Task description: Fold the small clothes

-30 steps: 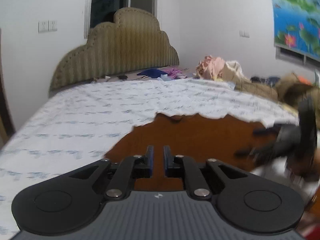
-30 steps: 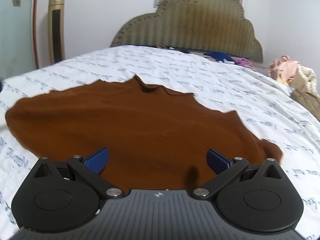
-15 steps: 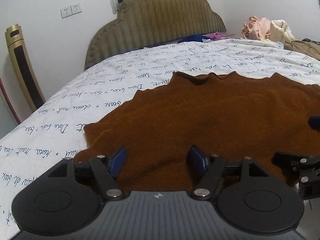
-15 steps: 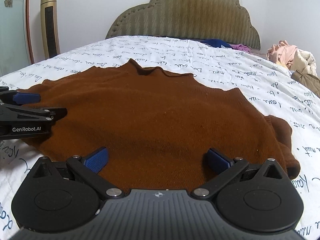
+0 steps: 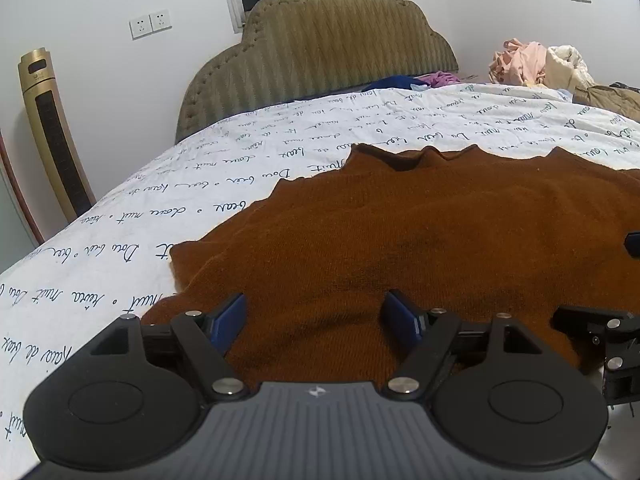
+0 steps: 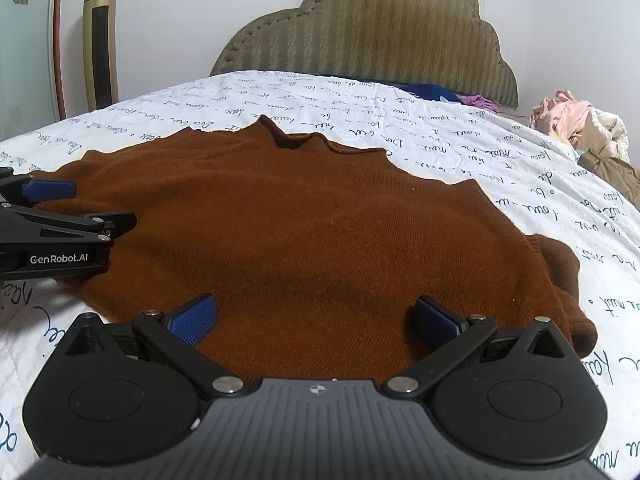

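A brown knit sweater (image 5: 420, 232) lies spread flat on the bed, neck toward the headboard; it also shows in the right wrist view (image 6: 312, 220). My left gripper (image 5: 314, 316) is open and empty, low over the sweater's near left hem. My right gripper (image 6: 314, 314) is open and empty over the near right hem. The left gripper's side shows at the left edge of the right wrist view (image 6: 60, 216). A folded sleeve (image 6: 568, 292) bunches at the sweater's right edge.
The bed has a white sheet with blue script (image 5: 120, 264) and an olive scalloped headboard (image 6: 372, 36). A pile of pink and cream clothes (image 6: 576, 120) lies at the far right. A gold tower fan (image 6: 100, 40) stands left of the bed.
My left gripper has opened and swung left over the sweater's near left hem. The sweater now lies flat. My right gripper has stayed open and moved closer to the hem.
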